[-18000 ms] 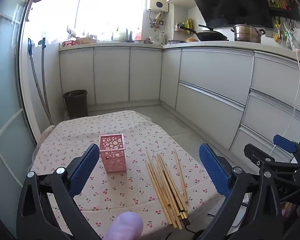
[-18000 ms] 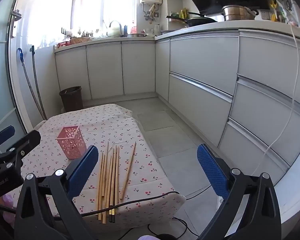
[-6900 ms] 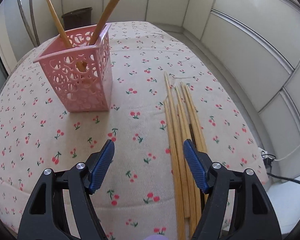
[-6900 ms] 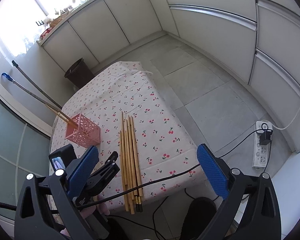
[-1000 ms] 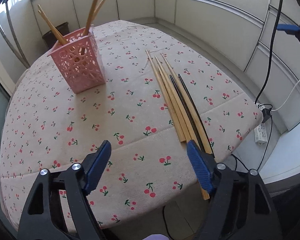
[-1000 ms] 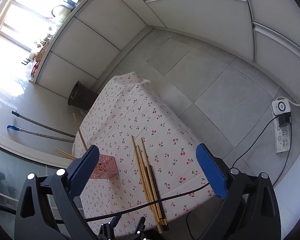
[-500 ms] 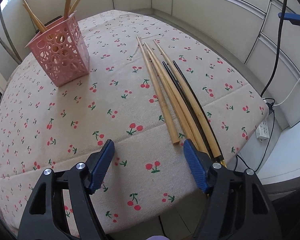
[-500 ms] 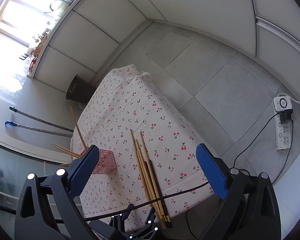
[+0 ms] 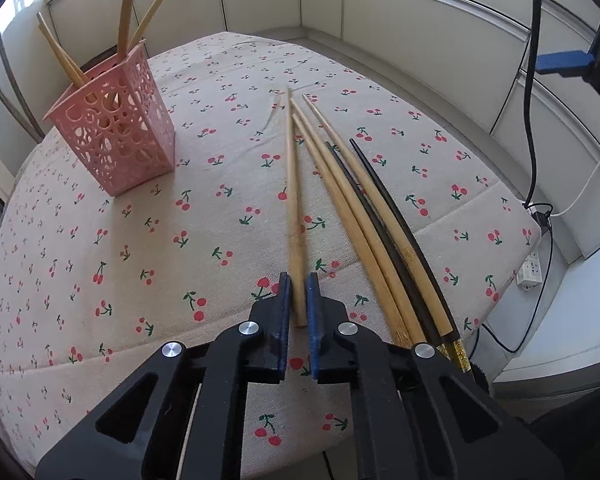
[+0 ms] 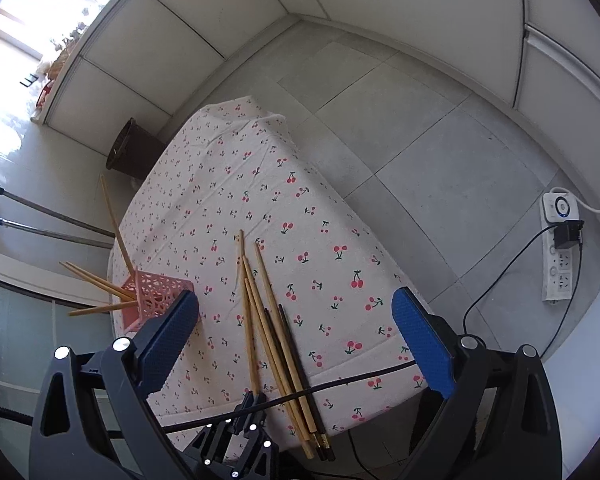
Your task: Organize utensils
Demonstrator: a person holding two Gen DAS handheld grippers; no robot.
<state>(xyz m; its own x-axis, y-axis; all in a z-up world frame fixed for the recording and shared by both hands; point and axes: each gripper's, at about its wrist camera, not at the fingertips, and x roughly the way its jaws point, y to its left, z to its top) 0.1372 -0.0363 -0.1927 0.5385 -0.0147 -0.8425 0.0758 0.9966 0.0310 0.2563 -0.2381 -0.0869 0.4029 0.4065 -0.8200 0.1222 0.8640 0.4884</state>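
Left wrist view: left gripper [image 9: 296, 292] has just closed on the near end of one pale chopstick [image 9: 293, 184], pads pressing either side of it. The stick's long axis runs straight ahead from the jaws across the cherry-print tablecloth [image 9: 100, 280], far tip blurred, apparently lifting. Pink holder [image 9: 114, 132] stands ahead and to the gripper's left, already holding several chopsticks. Remaining chopsticks [image 9: 380, 216], pale and dark, lie just right of the held one, fanning slightly away.

Right wrist view: right gripper [image 10: 296, 332] hangs high above the table, jaws wide, nothing between them.

Judgement: left hand is the nearer; next move likely lifts, tips the stick upright, carries it forward-left to the holder.
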